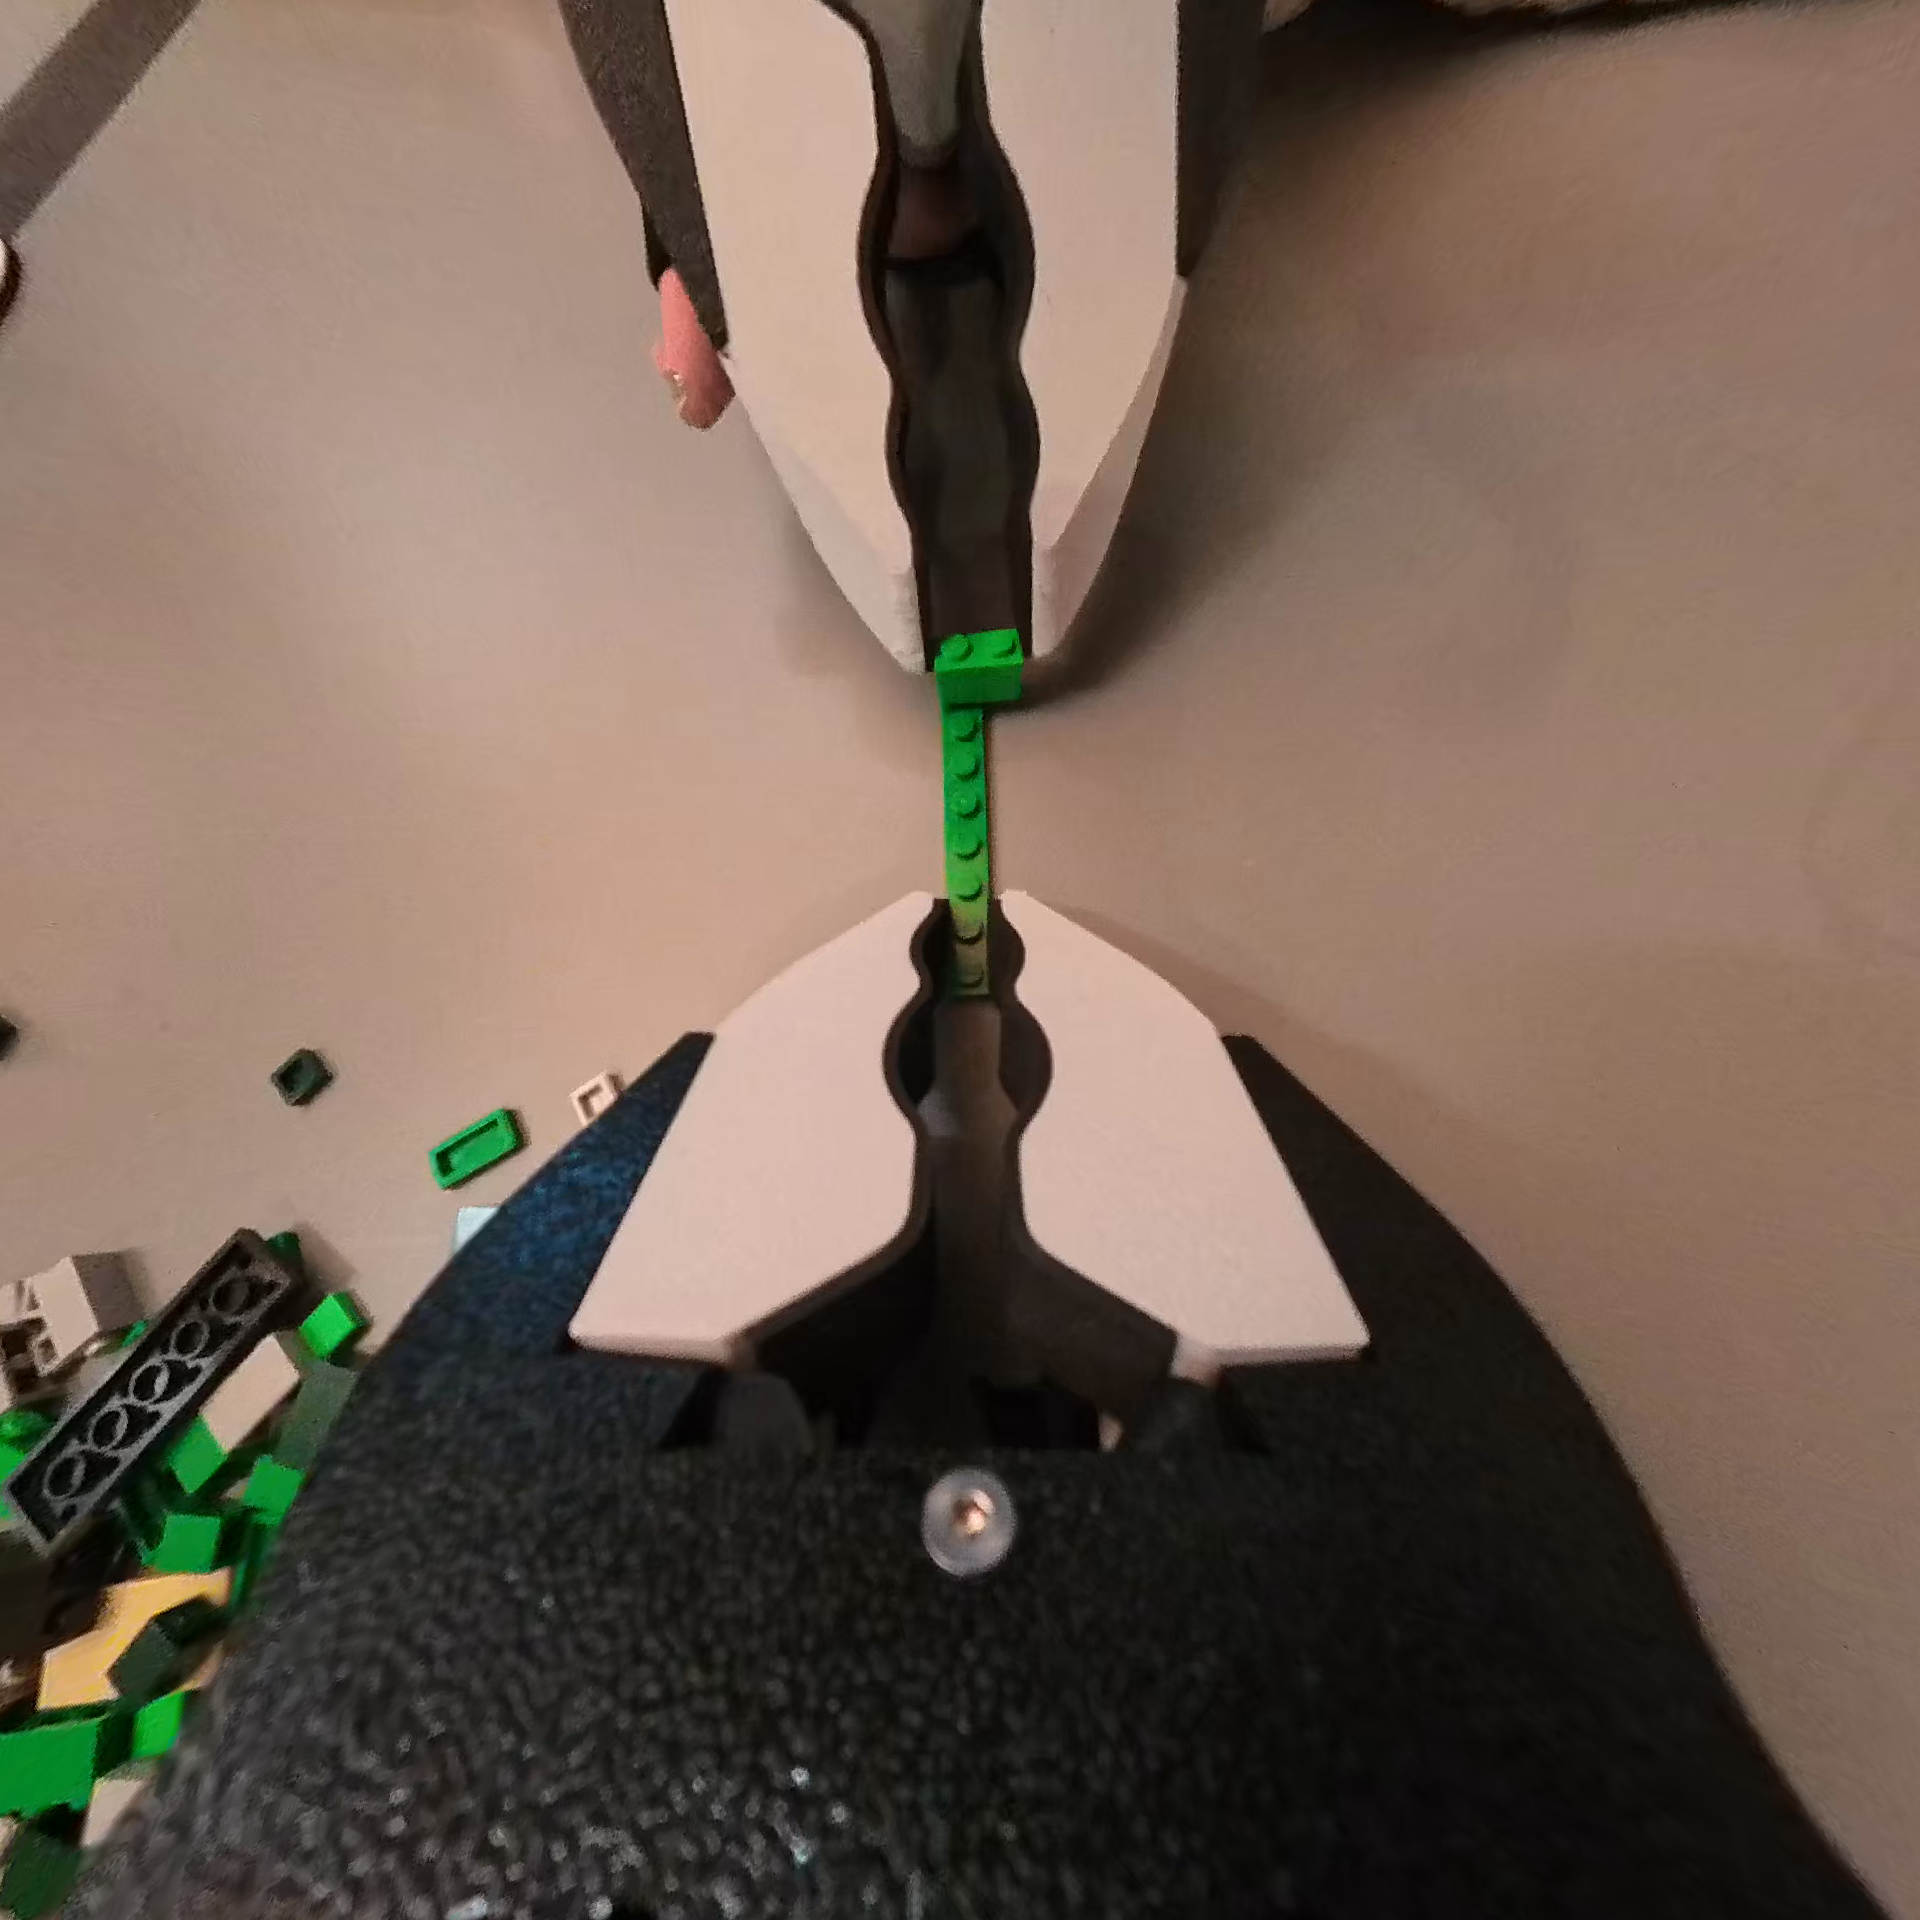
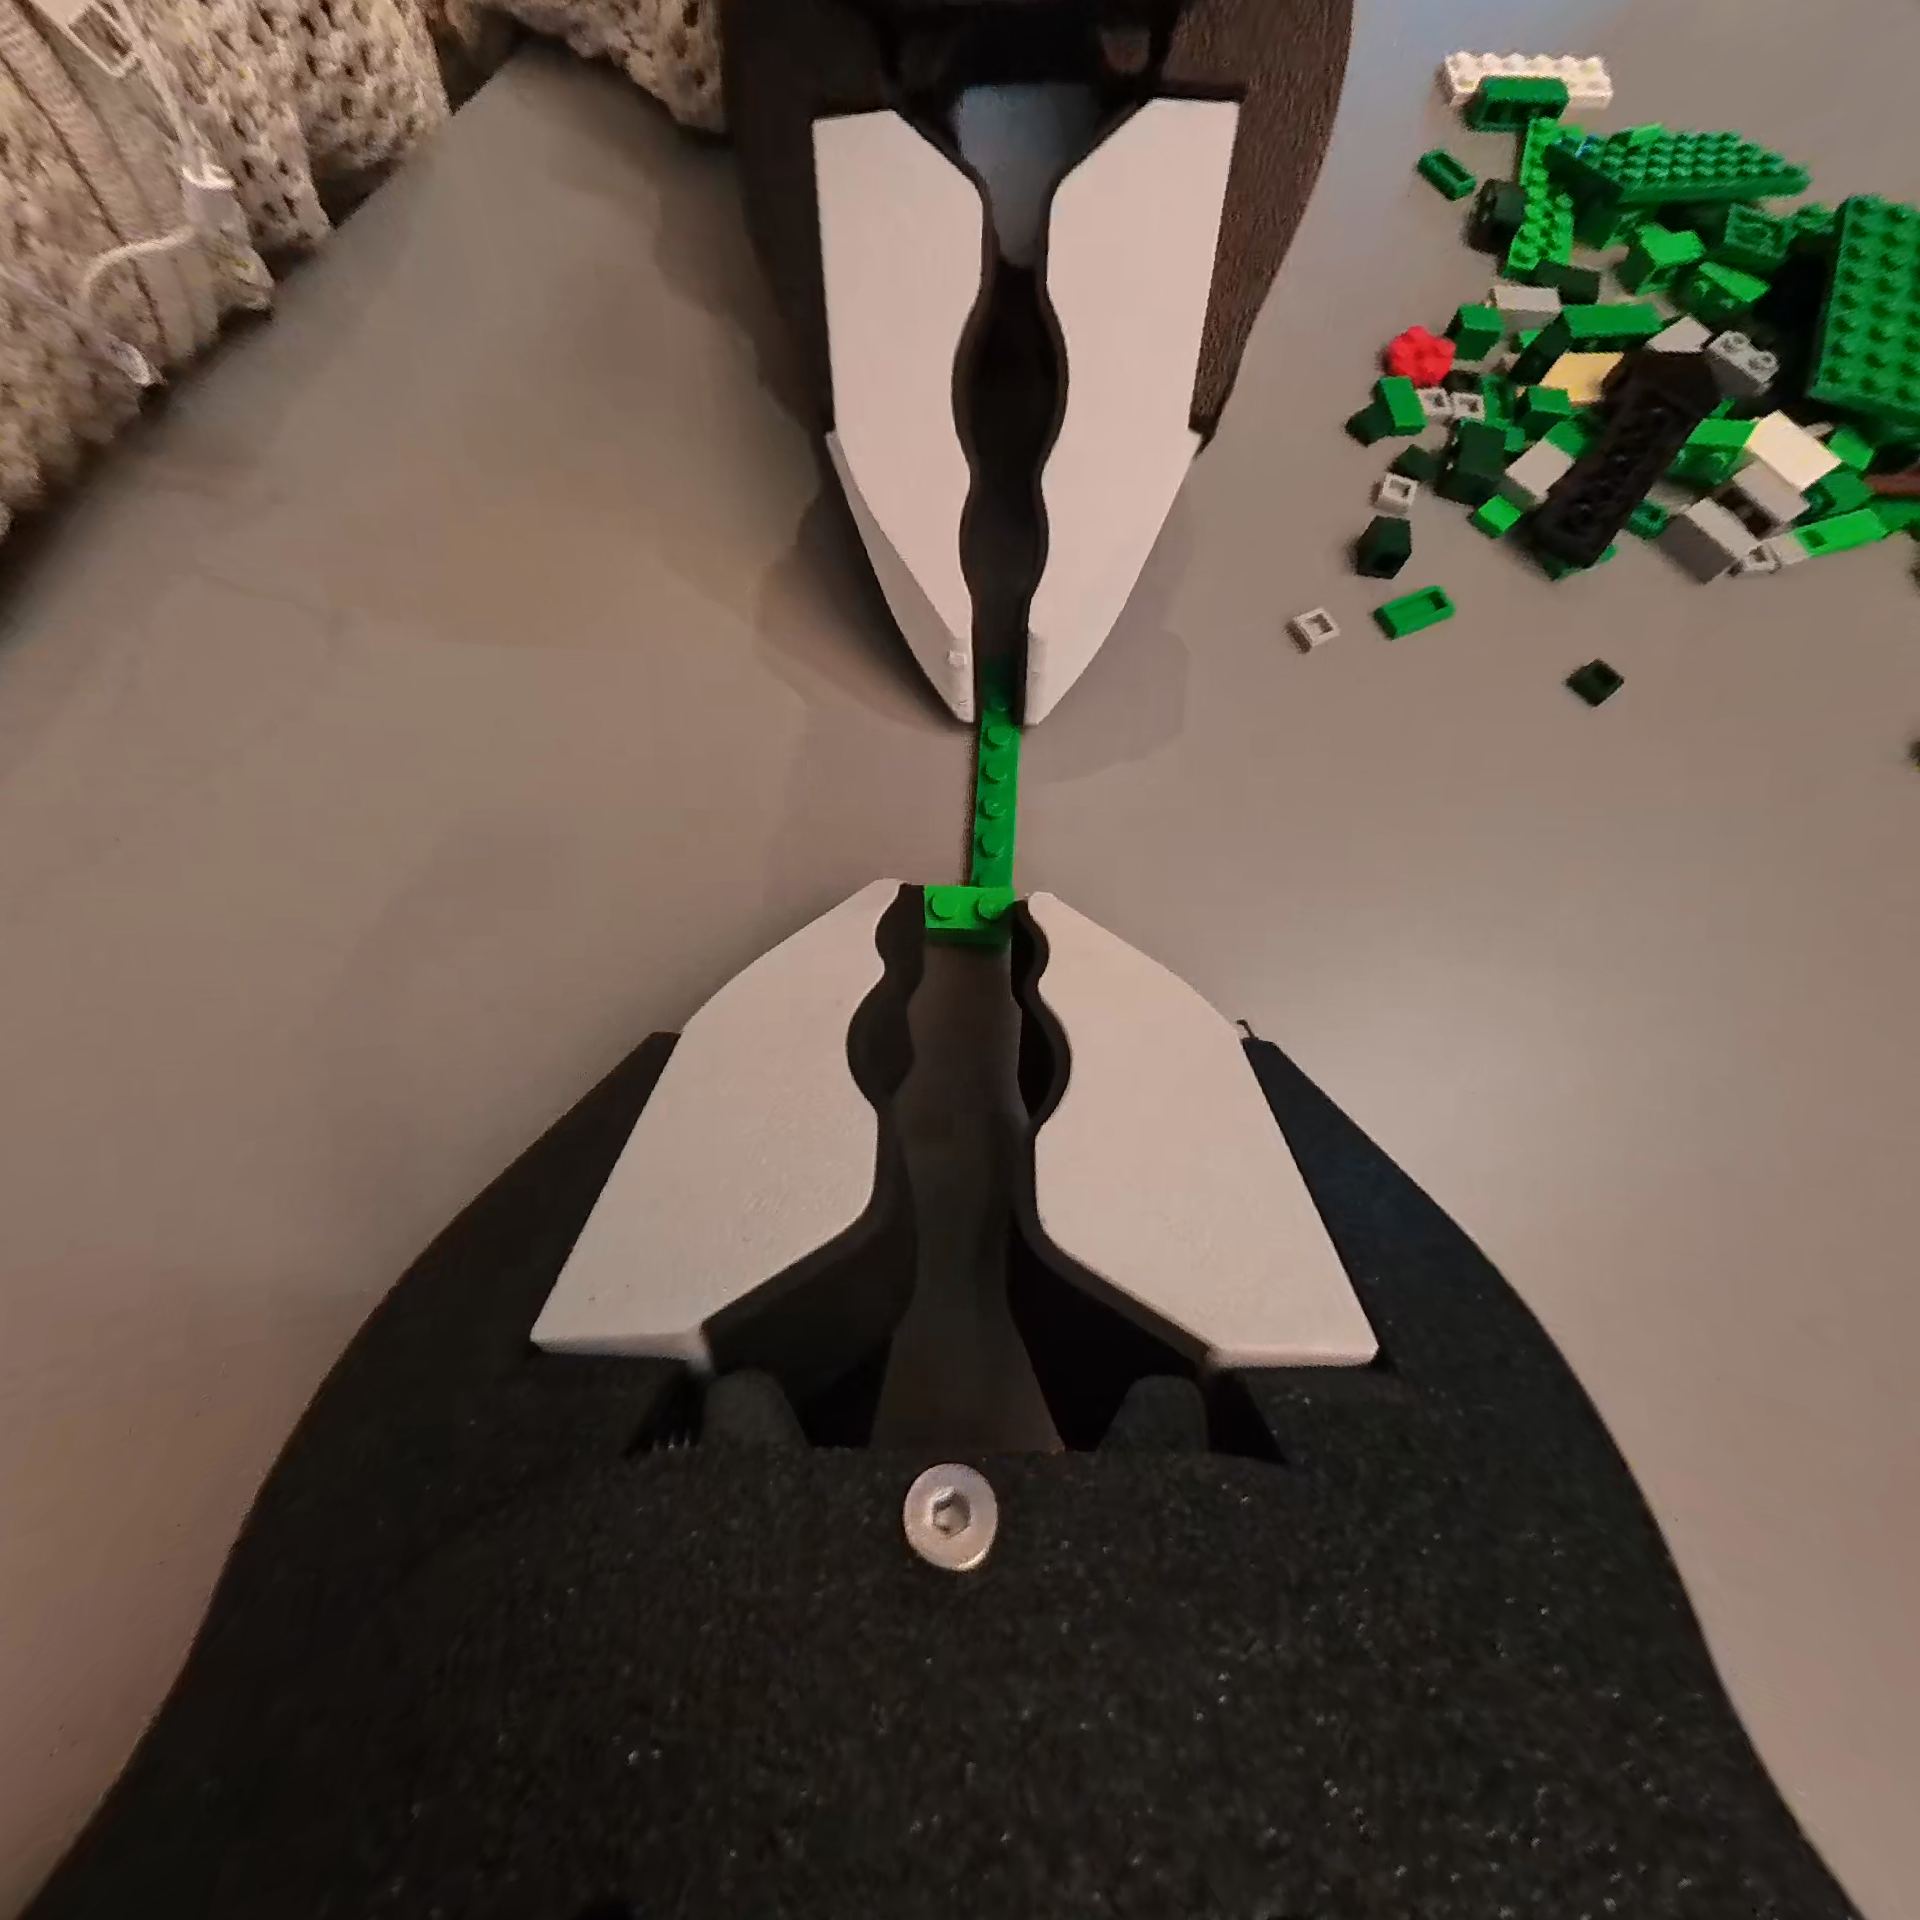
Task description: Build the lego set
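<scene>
My left gripper (image 1: 968, 914) is shut on one end of a long thin green plate (image 1: 966, 821), held above the grey table (image 1: 416, 623). My right gripper (image 2: 968, 906) faces it and is shut on a small green brick (image 2: 966, 914) that sits crosswise on the plate's other end. In the left wrist view the brick (image 1: 980, 667) shows at the right gripper's tips (image 1: 977, 665). In the right wrist view the plate (image 2: 995, 800) runs from the brick to the left gripper's tips (image 2: 995, 691).
A pile of loose lego pieces (image 2: 1662, 343), mostly green with grey, black and one red, lies at the right in the right wrist view and at the lower left in the left wrist view (image 1: 135, 1455). A knitted cloth (image 2: 156, 208) lies along the table's far left edge. There is about 5 centimetres between the tips of the two grippers.
</scene>
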`<state>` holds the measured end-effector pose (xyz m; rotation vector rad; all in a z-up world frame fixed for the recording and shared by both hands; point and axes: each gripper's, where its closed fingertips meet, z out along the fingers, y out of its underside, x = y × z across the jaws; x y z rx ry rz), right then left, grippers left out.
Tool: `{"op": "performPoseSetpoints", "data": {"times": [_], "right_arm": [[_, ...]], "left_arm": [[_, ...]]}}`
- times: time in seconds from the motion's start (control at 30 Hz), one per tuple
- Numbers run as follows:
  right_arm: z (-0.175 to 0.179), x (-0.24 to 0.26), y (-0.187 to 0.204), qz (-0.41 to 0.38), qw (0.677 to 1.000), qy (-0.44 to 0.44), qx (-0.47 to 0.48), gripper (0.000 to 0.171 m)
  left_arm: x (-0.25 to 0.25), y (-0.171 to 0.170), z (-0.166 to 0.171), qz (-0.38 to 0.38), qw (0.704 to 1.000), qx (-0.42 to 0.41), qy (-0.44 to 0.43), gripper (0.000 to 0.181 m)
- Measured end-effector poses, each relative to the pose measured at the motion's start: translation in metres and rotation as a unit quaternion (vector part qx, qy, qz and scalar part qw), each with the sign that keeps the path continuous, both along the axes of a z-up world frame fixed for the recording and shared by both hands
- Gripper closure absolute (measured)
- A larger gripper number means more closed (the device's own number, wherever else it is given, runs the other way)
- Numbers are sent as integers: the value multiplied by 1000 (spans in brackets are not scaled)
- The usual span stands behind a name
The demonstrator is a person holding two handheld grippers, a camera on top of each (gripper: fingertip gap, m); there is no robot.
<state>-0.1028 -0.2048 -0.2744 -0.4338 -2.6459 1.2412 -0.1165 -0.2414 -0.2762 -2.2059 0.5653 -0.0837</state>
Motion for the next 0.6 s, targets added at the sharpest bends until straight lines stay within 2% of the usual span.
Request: {"op": "performPoseSetpoints", "data": {"times": [0.3, 0.5, 0.57, 0.6], "right_arm": [[-1, 2, 2, -5, 1000, 11, 16, 155], [-1, 1, 2, -10, 1000, 15, 17, 155], [-1, 2, 2, -11, 1000, 8, 4, 155], [-1, 2, 3, -13, 1000, 6, 2, 155]], "left_arm": [[2, -1, 1, -7, 999, 15, 30, 176], [0, 0, 2, 3, 1000, 14, 18, 174], [-5, 3, 7, 14, 998, 39, 39, 155], [-4, 5, 10, 14, 998, 49, 37, 152]]}}
